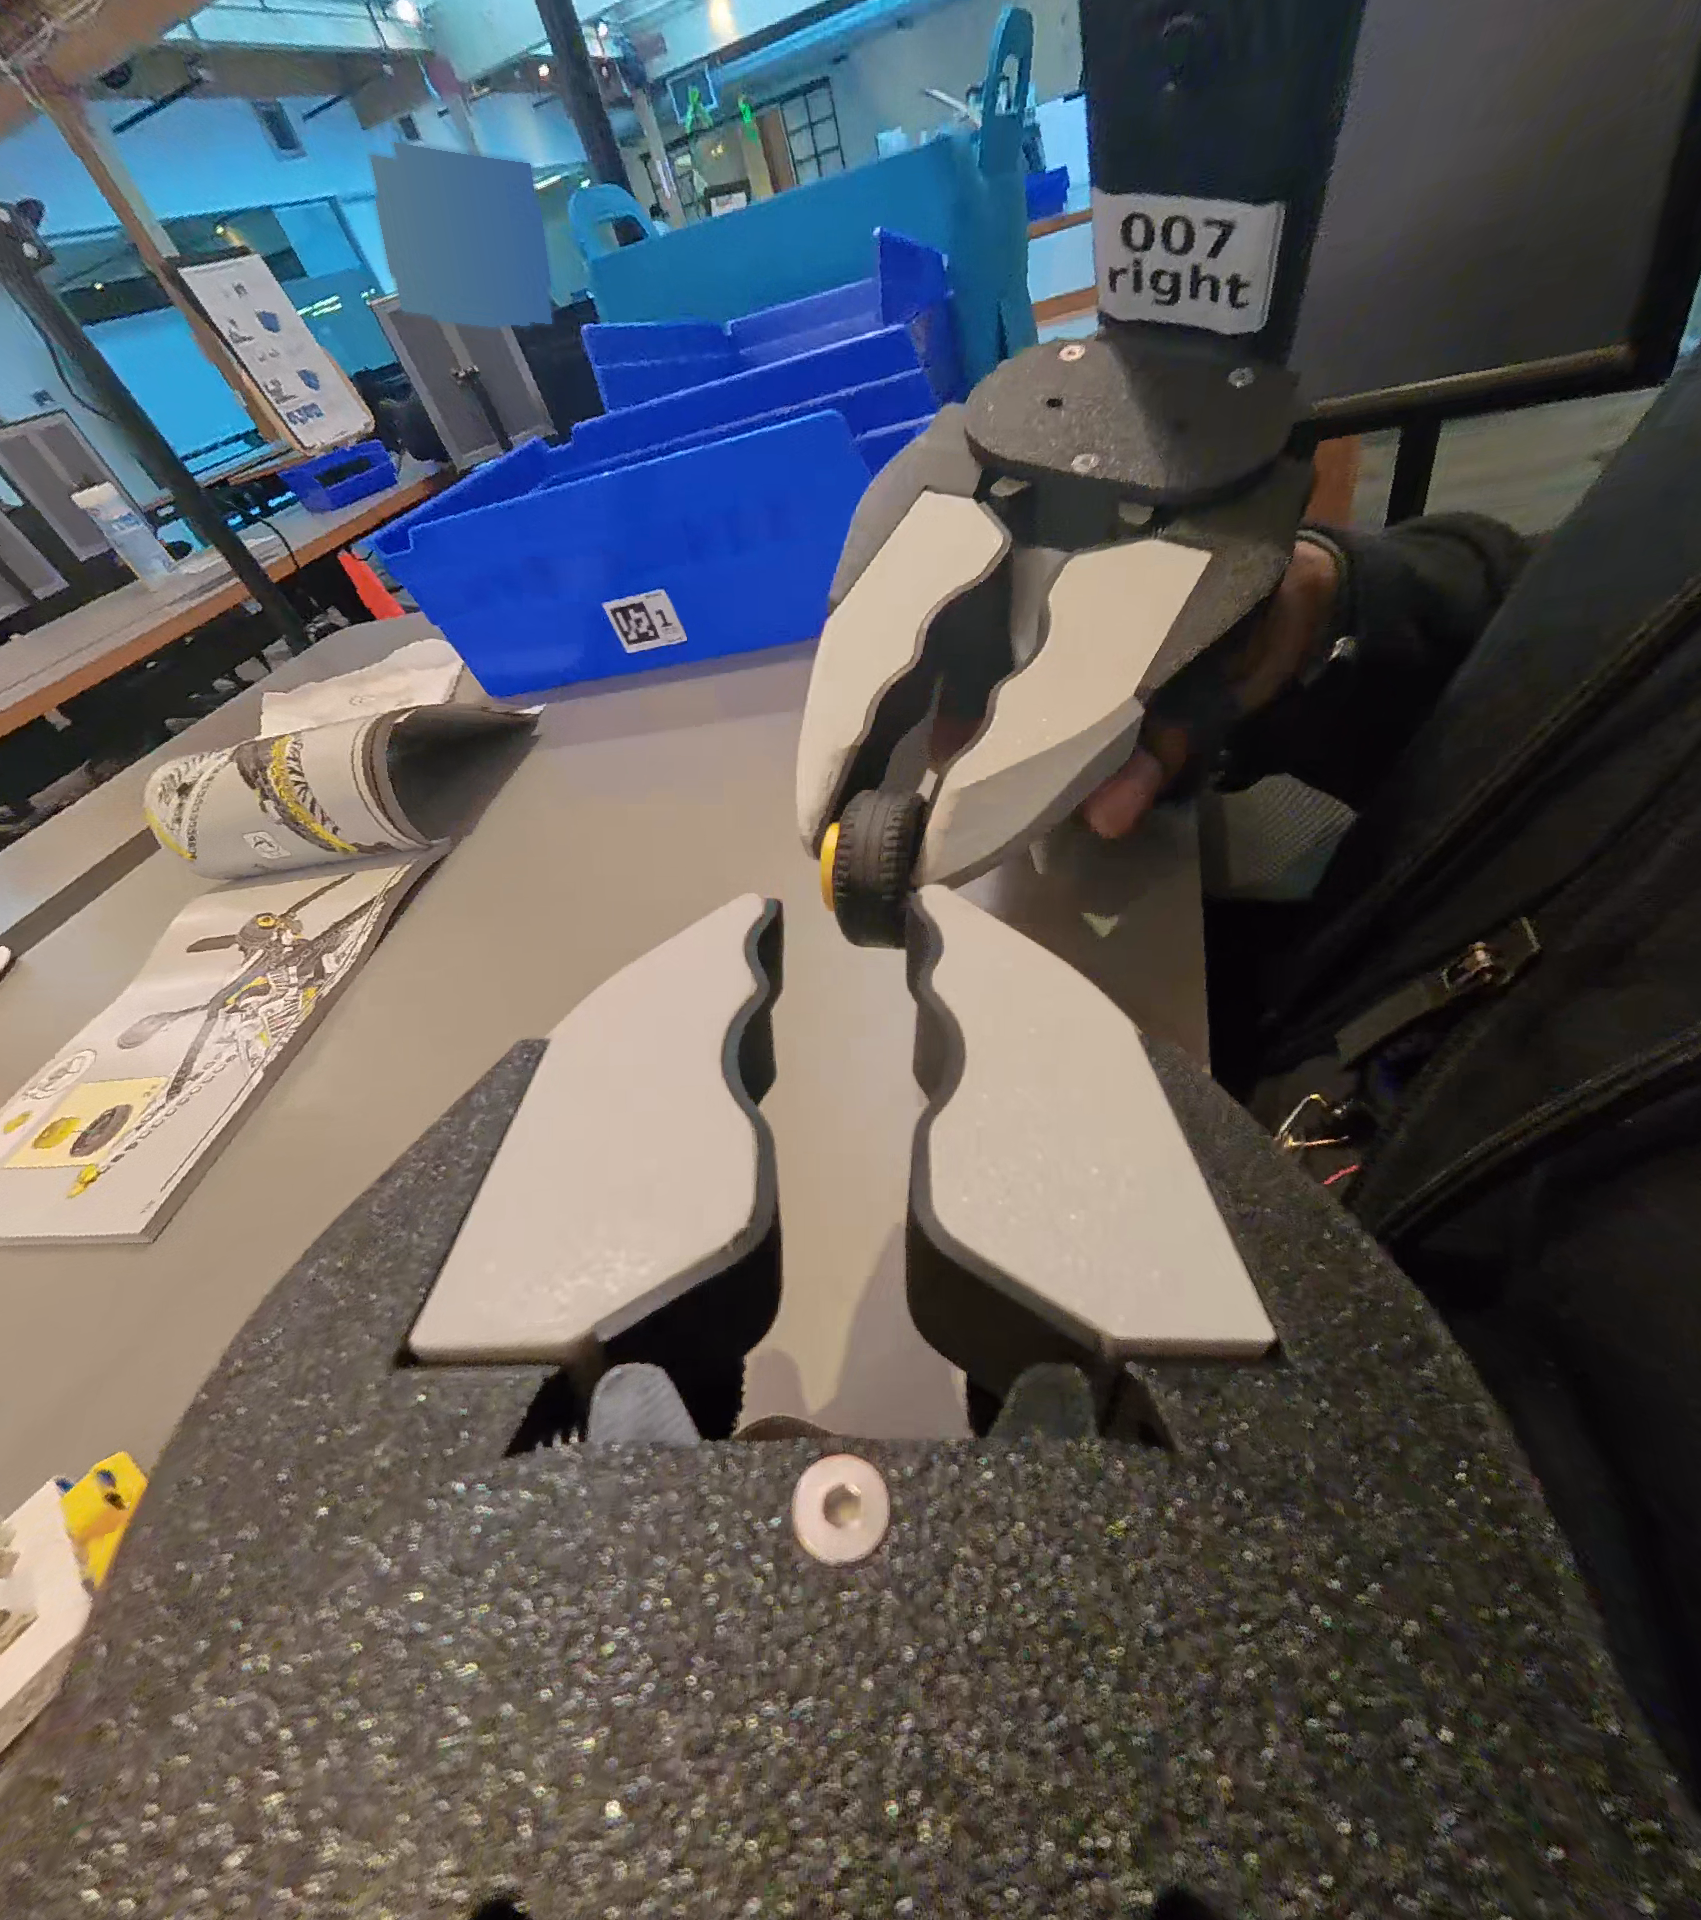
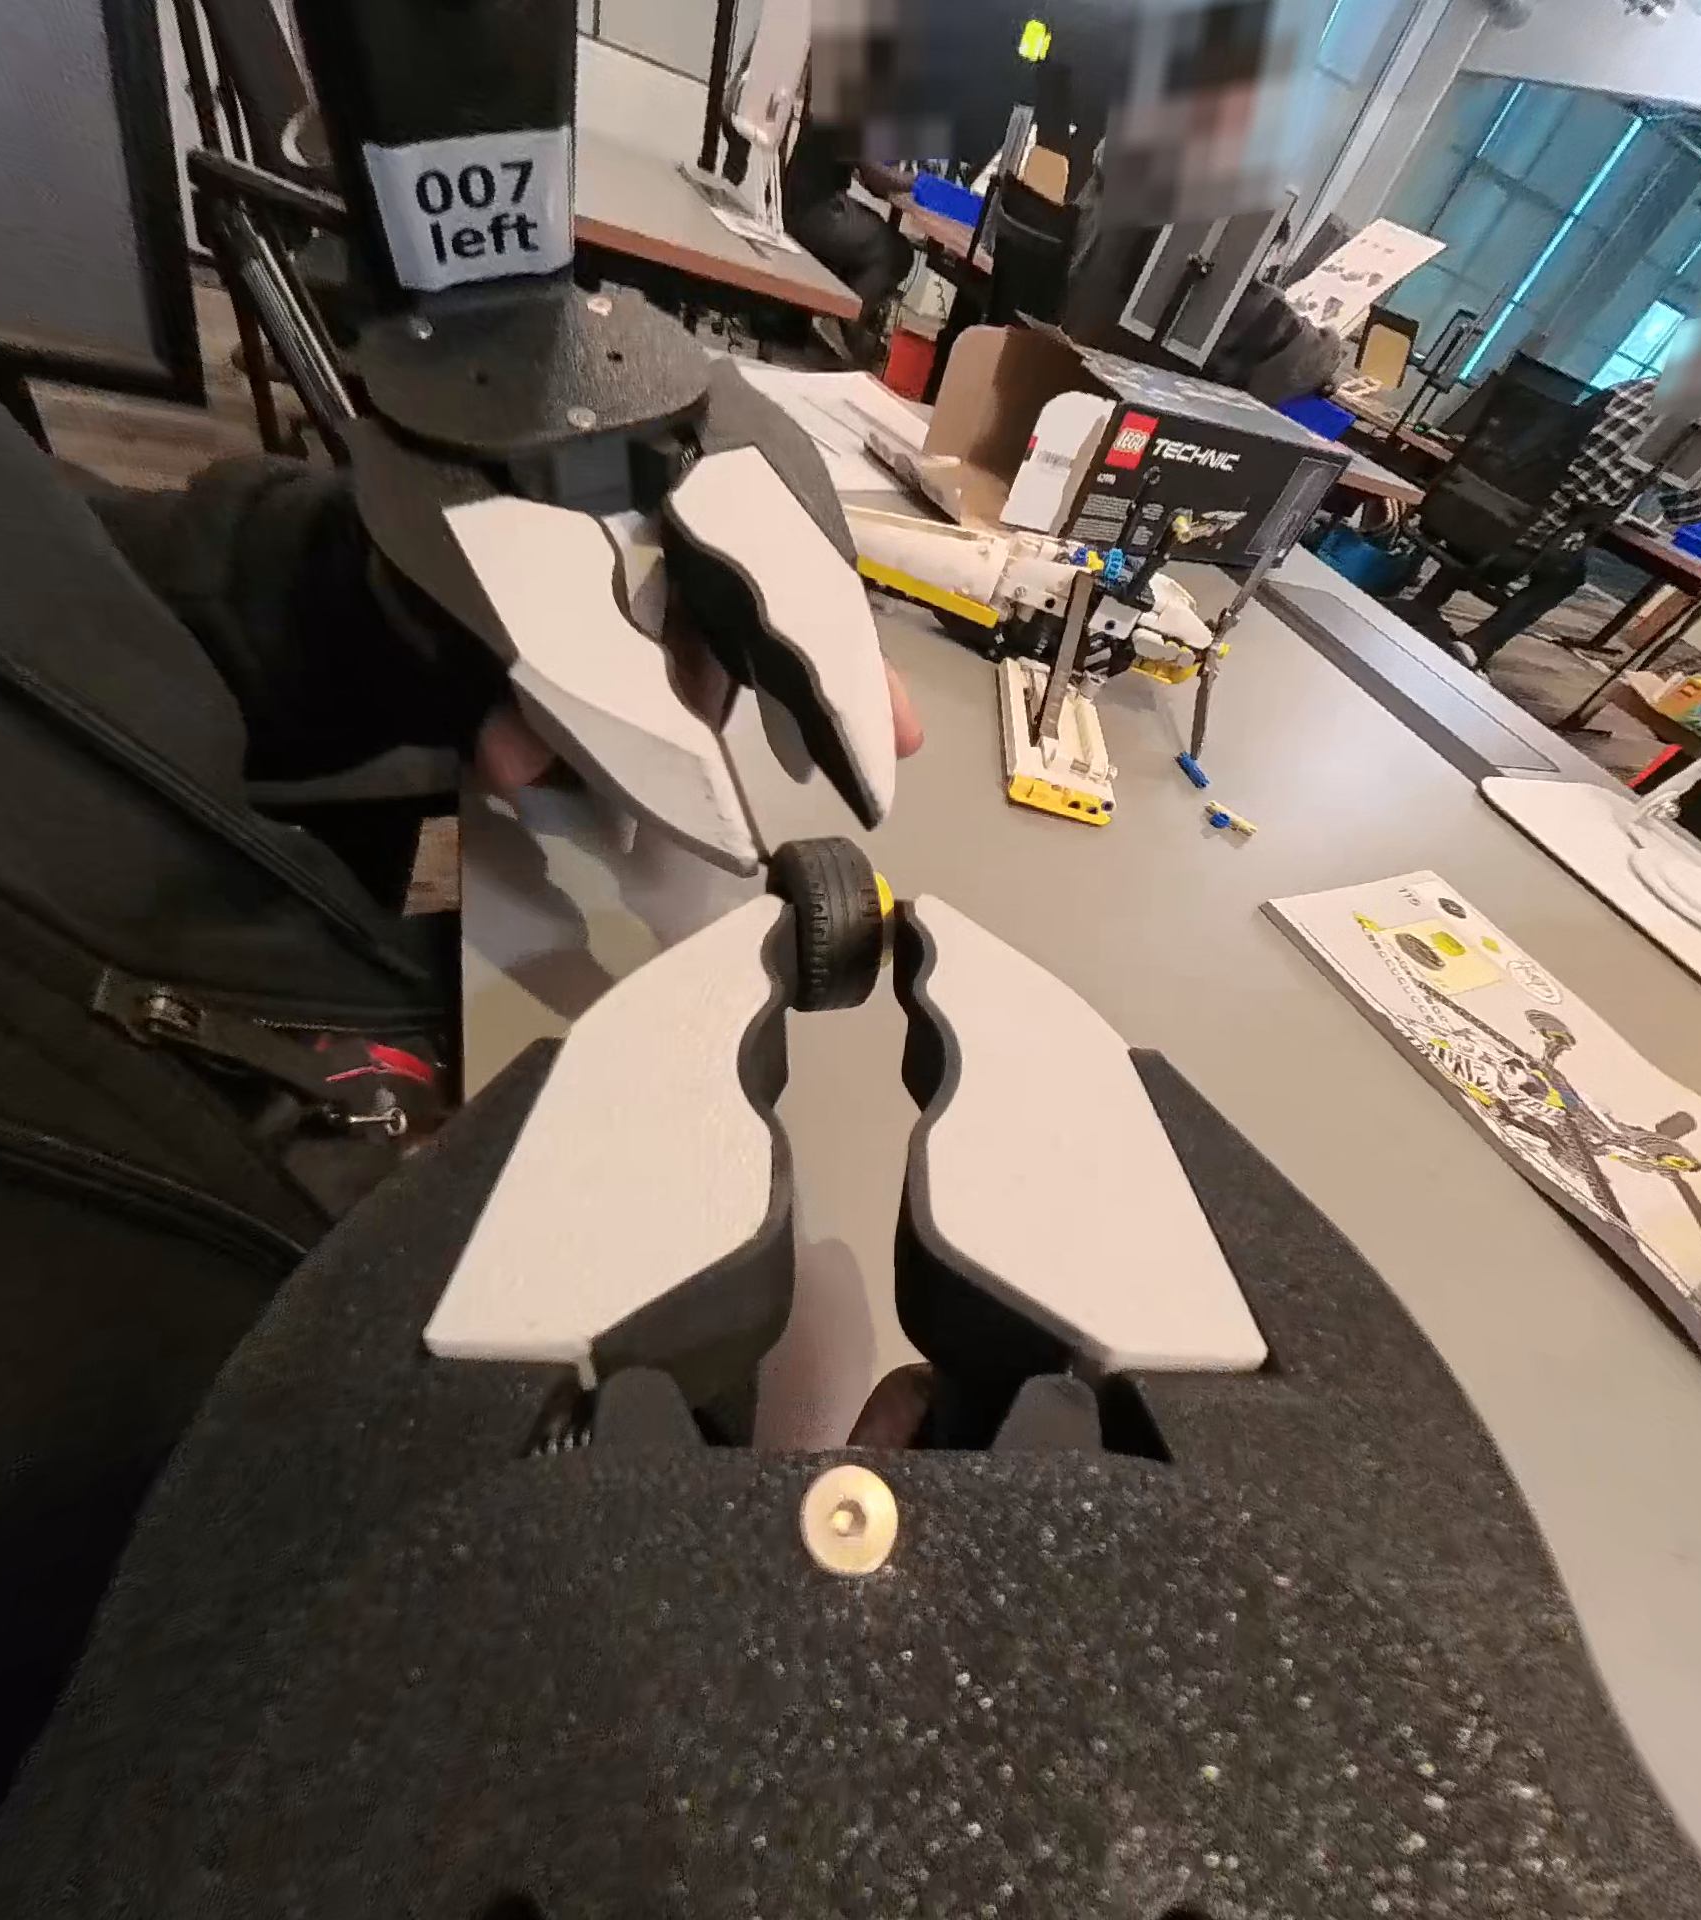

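Two handheld grippers meet above the near edge of the grey table [image 2: 1189, 831], tip to tip. The right gripper [image 2: 841, 925] clamps a small black wheel [image 2: 825, 935] with a yellow hub [image 2: 882, 894]; its two fingers press on the wheel's flat faces, so the axle line runs across the jaws, roughly level, with the hub facing the table's interior. The tread stands upright and is exposed toward the left gripper [image 1: 841, 914]. That gripper stands open with nothing gripped; only one fingertip [image 1: 929, 914] touches or nearly touches the tread, and the other finger stands clear. The wheel hangs in the air, off the table surface. An open instruction booklet [image 2: 1511, 1081] lies flat toward the right side of the table, with bare grey surface between it and the grippers. A partly built white and yellow model [image 2: 1085, 665] and a printed cardboard box [image 2: 1210, 488] stand toward the far side. Blue bins [image 1: 638, 551] sit at the far left edge. A dark jacket [image 2: 98, 1039] borders the near edge.
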`<action>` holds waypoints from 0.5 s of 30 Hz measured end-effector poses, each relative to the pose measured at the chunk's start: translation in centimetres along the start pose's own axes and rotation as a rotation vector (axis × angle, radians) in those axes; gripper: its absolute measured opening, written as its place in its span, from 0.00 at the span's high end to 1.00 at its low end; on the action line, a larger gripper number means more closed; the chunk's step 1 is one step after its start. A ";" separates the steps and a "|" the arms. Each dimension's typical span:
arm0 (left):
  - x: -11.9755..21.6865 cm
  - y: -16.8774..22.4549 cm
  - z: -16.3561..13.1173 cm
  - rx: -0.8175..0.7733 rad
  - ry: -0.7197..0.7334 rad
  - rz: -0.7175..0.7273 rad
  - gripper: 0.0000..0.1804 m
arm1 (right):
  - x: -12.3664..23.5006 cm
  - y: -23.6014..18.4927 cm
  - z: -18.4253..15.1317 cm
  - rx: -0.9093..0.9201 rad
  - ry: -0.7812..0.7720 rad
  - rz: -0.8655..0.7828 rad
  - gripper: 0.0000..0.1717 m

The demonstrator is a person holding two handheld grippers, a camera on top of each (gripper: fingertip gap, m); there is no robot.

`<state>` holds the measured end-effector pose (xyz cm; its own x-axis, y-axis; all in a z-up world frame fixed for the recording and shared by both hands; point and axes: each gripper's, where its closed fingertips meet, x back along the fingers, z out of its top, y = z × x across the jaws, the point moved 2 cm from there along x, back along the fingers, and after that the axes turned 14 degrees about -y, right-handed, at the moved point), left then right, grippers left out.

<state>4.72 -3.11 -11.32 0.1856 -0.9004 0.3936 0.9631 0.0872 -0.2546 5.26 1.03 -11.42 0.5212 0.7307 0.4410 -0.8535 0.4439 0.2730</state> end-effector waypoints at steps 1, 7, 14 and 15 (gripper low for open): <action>0.0 0.1 0.1 0.002 0.007 -0.012 0.88 | 0.1 0.0 0.1 -0.012 0.012 0.006 0.90; -0.2 0.5 0.4 0.000 0.019 -0.049 0.91 | 0.2 -0.1 0.8 -0.061 0.058 0.043 0.90; -0.2 0.5 0.6 -0.002 0.036 -0.030 0.92 | 0.3 -0.1 0.8 -0.069 0.065 0.055 0.90; -0.1 0.6 0.6 -0.013 0.038 -0.032 0.92 | 0.4 -0.2 0.8 -0.060 0.068 0.054 0.90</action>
<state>5.43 -2.66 -11.00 0.1474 -0.9180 0.3681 0.9657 0.0530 -0.2544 5.61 0.80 -10.62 0.4750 0.7867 0.3943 -0.8798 0.4322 0.1976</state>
